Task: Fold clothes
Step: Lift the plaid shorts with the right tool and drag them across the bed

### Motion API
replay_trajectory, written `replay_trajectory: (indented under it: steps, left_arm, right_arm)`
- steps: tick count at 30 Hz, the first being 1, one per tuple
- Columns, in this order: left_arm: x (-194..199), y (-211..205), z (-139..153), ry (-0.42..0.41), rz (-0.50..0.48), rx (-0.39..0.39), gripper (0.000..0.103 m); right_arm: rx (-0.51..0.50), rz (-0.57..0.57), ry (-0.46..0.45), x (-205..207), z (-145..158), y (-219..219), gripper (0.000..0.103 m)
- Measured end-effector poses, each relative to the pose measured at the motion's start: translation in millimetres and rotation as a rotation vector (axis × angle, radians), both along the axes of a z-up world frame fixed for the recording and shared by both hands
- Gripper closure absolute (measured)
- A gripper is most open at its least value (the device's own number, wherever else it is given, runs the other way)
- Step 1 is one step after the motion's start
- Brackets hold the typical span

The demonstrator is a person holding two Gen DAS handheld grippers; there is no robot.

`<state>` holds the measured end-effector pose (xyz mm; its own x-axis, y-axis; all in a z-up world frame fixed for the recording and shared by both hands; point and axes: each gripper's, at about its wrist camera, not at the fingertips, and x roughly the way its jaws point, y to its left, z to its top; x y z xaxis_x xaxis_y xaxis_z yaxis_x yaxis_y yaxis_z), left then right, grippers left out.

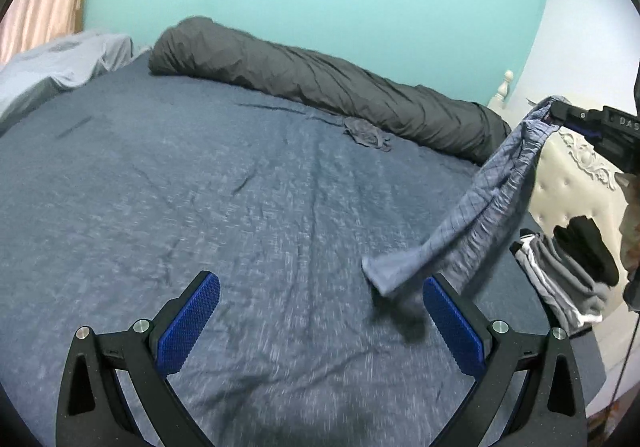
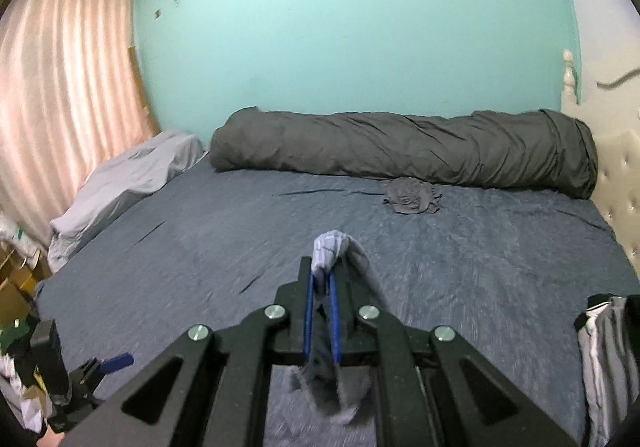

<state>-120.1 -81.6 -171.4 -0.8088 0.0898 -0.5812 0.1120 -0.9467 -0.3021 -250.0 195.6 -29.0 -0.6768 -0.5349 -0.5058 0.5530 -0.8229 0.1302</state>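
My right gripper [image 2: 321, 277] is shut on a blue checked garment [image 2: 330, 245] that hangs from its jaws above the bed. In the left wrist view the same garment [image 1: 486, 207] dangles from the right gripper [image 1: 554, 109] at the right, its lower end just above the sheet. My left gripper [image 1: 320, 287] is open and empty, low over the blue sheet [image 1: 200, 187], with the garment's hanging end beside its right finger [image 1: 452, 323]. A small crumpled dark garment [image 2: 412, 196] lies near the rolled duvet; it also shows in the left wrist view [image 1: 366, 132].
A rolled dark grey duvet [image 2: 400, 147] lies along the far side by the teal wall. A light grey pillow [image 2: 128, 183] sits at the left. A stack of folded grey and black clothes [image 1: 568, 267] rests at the bed's right edge by the cream headboard [image 1: 568, 183]. Pink curtains [image 2: 60, 87] hang at the left.
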Motion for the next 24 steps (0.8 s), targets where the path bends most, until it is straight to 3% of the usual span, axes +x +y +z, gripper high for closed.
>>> replay_trajectory:
  steps: [7, 10, 19, 24]
  left_arm:
    - [27, 7, 1, -0.004, -0.029, -0.003, 0.0]
    - [27, 12, -7, -0.018, -0.056, -0.012, 0.0]
    - [-14, 12, -74, -0.109, -0.128, 0.01, 0.0]
    - [-45, 20, -117, -0.17, -0.175, 0.03, 0.0]
  right_arm:
    - [0.001, 0.058, -0.085, 40, -15, -7, 0.096]
    - [0.033, 0.054, -0.128, 44, -44, -14, 0.096]
    - [0.05, -0.055, -0.26, -8, -146, -11, 0.096]
    - [0.019, -0.119, -0.305, -37, -180, 1, 0.094]
